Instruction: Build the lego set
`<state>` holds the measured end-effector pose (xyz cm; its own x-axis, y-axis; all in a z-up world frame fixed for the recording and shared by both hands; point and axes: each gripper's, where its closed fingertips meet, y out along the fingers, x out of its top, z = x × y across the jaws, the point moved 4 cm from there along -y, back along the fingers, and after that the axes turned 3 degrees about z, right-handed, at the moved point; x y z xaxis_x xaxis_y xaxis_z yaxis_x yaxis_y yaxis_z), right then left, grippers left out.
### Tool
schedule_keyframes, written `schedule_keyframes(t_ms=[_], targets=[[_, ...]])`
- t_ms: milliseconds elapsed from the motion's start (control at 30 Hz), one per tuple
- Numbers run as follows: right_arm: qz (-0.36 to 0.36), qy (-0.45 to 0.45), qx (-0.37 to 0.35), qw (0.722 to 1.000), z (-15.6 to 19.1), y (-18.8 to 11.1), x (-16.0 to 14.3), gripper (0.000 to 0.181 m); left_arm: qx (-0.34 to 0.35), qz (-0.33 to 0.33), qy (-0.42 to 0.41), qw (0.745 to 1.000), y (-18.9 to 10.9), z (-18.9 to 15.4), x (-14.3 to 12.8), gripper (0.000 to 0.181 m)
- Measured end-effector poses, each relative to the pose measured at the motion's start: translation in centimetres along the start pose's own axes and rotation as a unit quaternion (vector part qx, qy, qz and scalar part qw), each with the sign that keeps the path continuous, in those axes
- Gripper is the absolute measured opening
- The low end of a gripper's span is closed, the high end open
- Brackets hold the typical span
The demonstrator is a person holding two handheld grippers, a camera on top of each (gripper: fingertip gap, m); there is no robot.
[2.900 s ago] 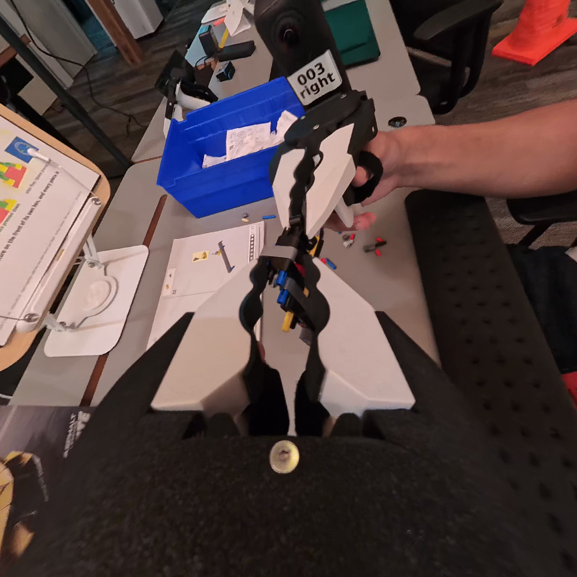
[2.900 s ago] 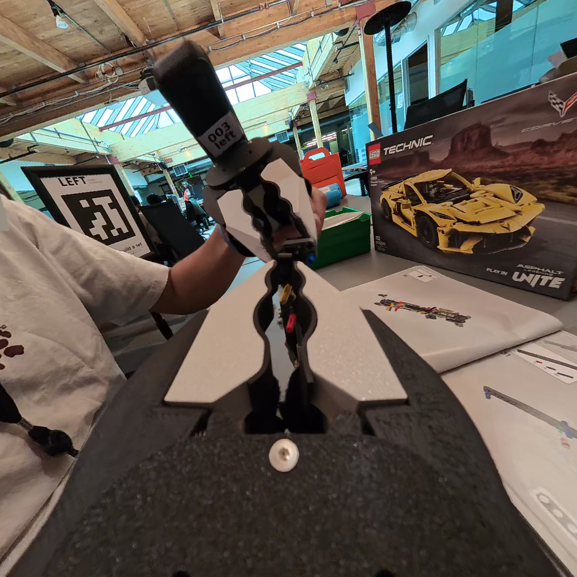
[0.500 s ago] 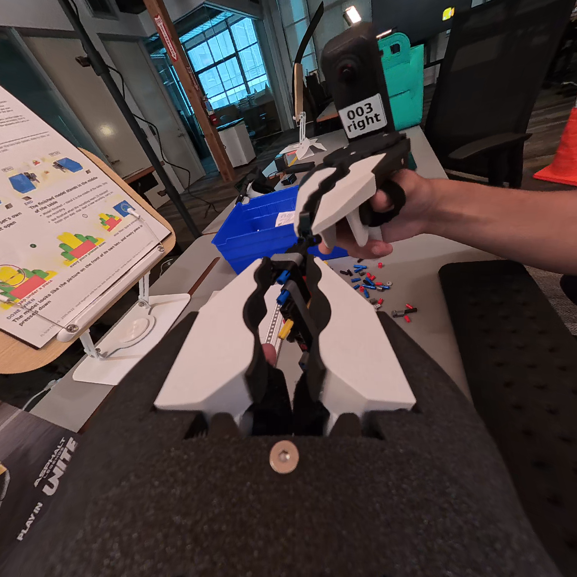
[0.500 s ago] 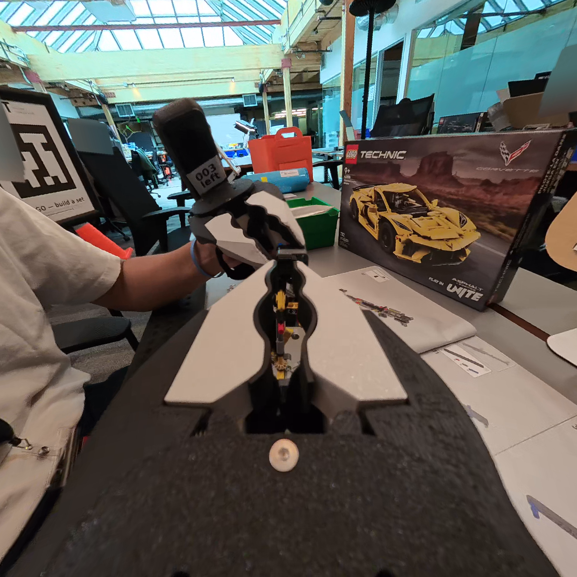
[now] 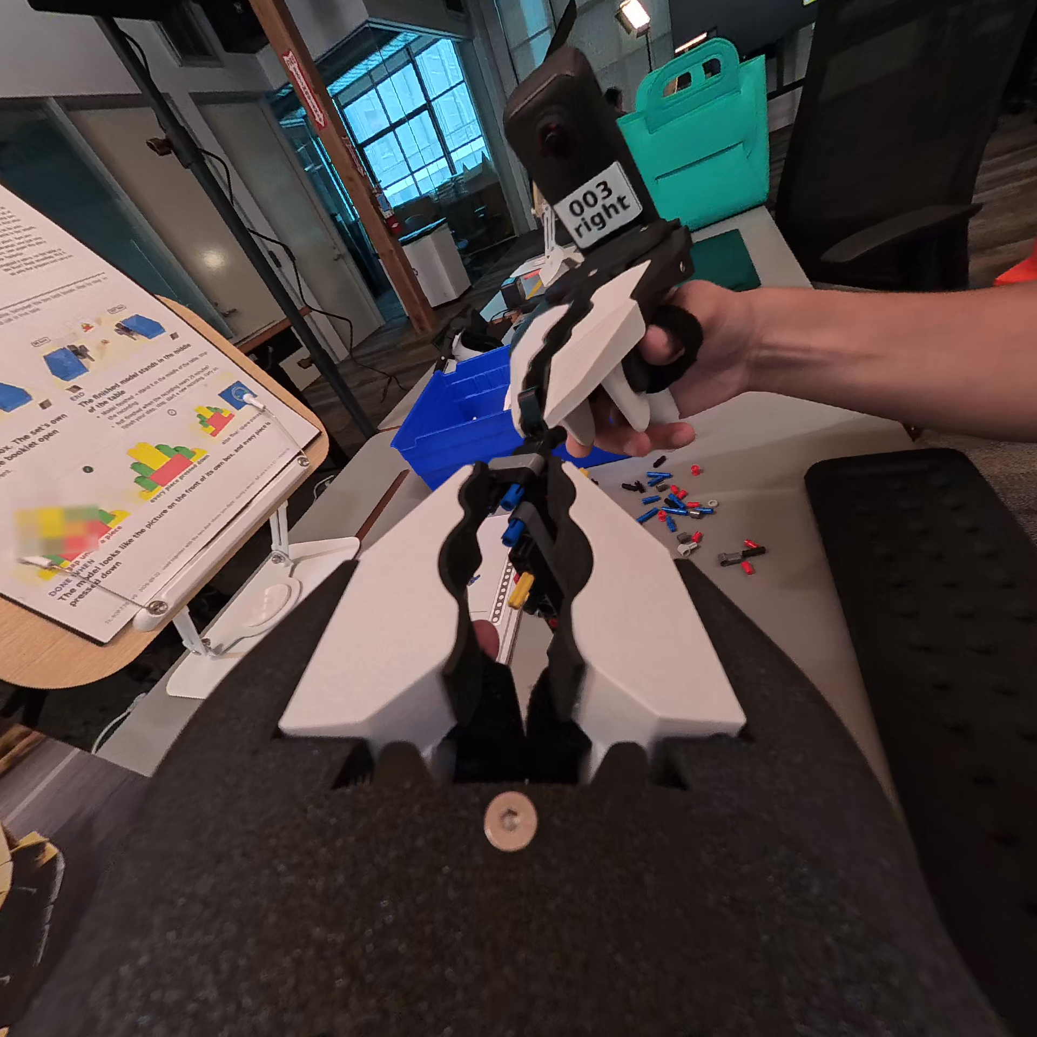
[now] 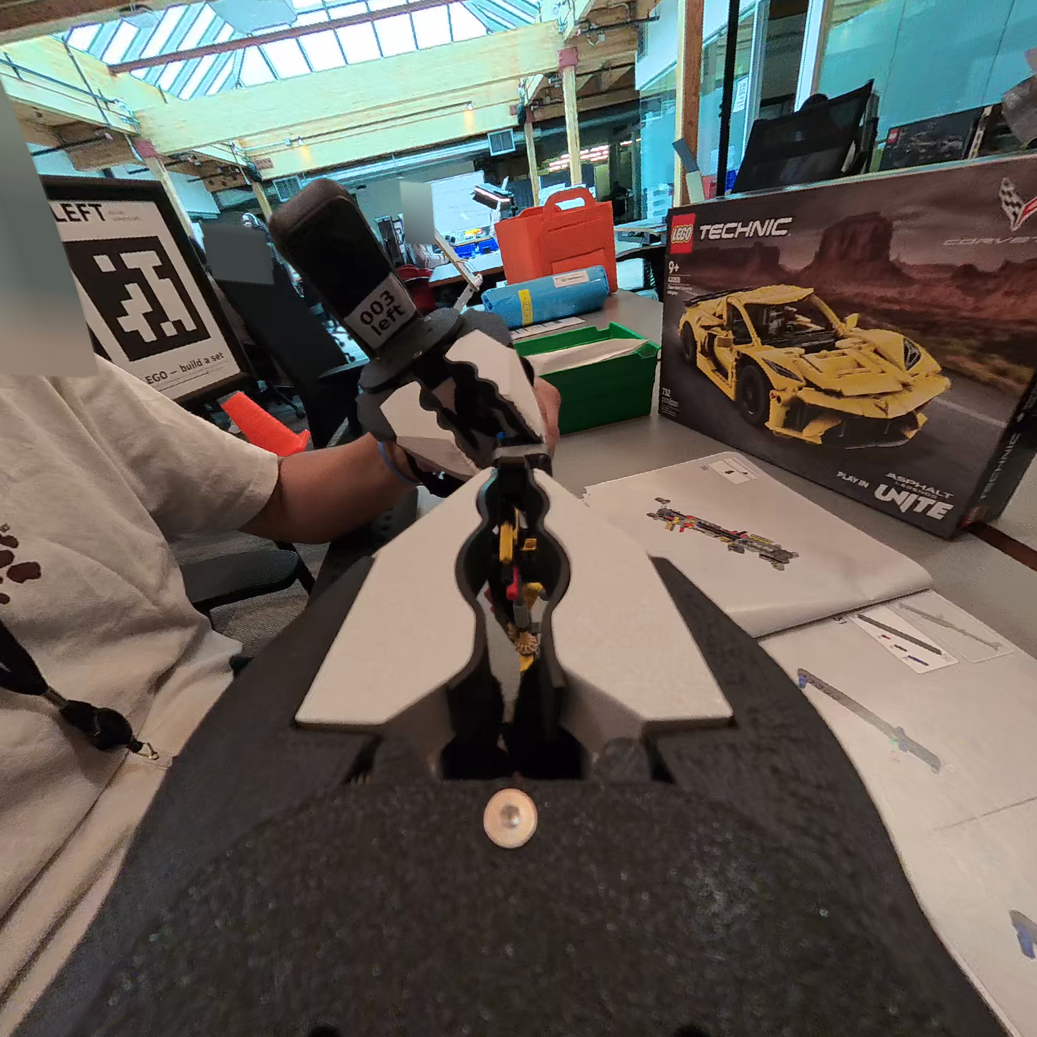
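Note:
A long lego assembly [image 5: 533, 538] of black beams with blue and yellow pins is held in the air between both grippers. My left gripper [image 5: 519, 468] is shut on it, and the assembly runs back between the fingers. My right gripper [image 5: 530, 415] comes in from above, tip to tip with the left, shut on the far end. In the right wrist view the assembly [image 6: 519, 567] shows yellow, red and a tan gear between the fingers of my right gripper [image 6: 513, 468]. The left gripper [image 6: 516, 443] meets it from beyond.
Loose blue, red and black pins [image 5: 670, 505] lie on the grey table by a blue bin [image 5: 449, 415]. A black mat [image 5: 926, 617] is at the right, an instruction stand [image 5: 140, 449] at the left. The lego box [image 6: 842, 348], open booklet [image 6: 757, 550] and green bin [image 6: 595, 381] stand opposite. My two grippers' fingertips are within a few centimetres of each other.
Both grippers have tilted up from looking down at the table to looking level, still holding the assembly between them. In the last half second they shifted only slightly.

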<state>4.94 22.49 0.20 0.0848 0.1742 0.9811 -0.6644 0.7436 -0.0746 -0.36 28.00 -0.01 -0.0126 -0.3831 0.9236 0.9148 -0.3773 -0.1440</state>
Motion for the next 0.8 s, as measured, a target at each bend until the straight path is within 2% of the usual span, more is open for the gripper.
schedule_keyframes(t_ms=[333,600,800], targets=[[0.001,0.005,0.004,1.000,-0.23,-0.08,-0.03,0.006,0.010,-0.005,-0.007,1.000,0.26,-0.07,-0.03,0.018],[-0.073,0.047,0.011,0.996,-0.60,0.11,-0.56,0.006,0.017,-0.003,-0.015,1.000,0.22,0.18,-0.18,0.018],[-0.069,0.002,-0.010,0.998,-0.26,0.25,-0.45,0.006,0.011,-0.006,-0.021,1.000,0.10,0.16,-0.16,0.019]])
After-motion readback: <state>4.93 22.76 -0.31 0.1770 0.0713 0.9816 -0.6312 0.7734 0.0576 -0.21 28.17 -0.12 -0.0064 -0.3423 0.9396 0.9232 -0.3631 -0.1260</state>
